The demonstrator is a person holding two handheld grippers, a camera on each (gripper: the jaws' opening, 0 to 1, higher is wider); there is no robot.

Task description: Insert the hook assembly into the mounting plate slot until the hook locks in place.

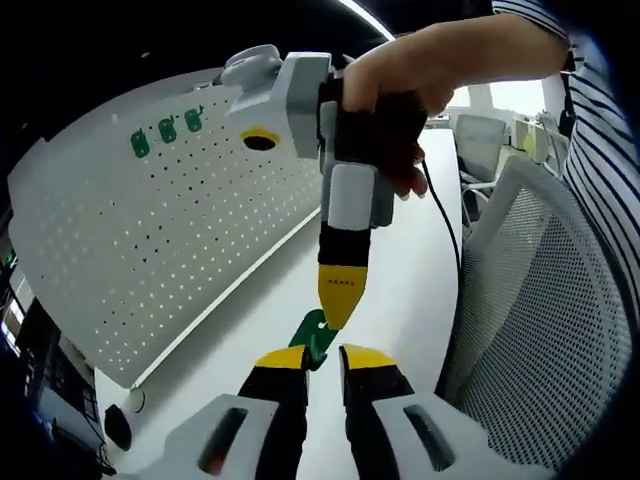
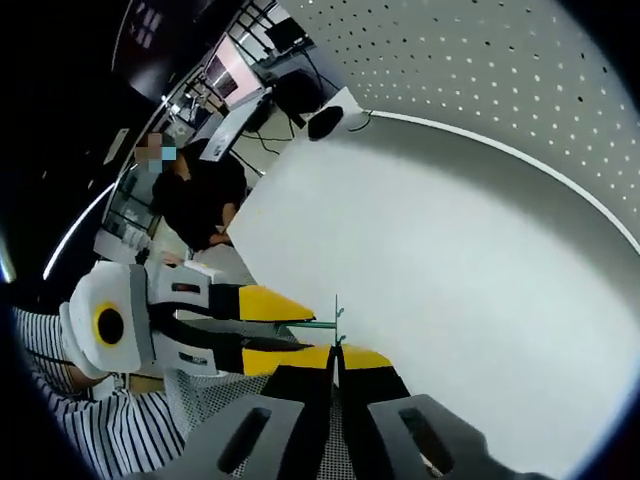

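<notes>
A small green hook (image 1: 318,335) sits between the yellow tips of my left gripper (image 1: 323,357), which is shut on it low over the white table. My right gripper (image 1: 338,310), held by a hand, comes down from above with its jaws together on the hook's upper end. In the right gripper view the hook (image 2: 337,318) shows edge-on as a thin green strip, with my right gripper (image 2: 335,358) shut on it and the left gripper (image 2: 300,328) reaching in from the left. The white pegboard mounting plate (image 1: 150,240) stands at the left, carrying three green hooks (image 1: 167,130).
The white table (image 1: 400,290) runs between the pegboard and a white mesh chair (image 1: 540,330) at the right. A dark round object (image 1: 118,428) lies by the pegboard's foot. A person in dark clothes (image 2: 200,200) sits beyond the table's far end, among desks and monitors.
</notes>
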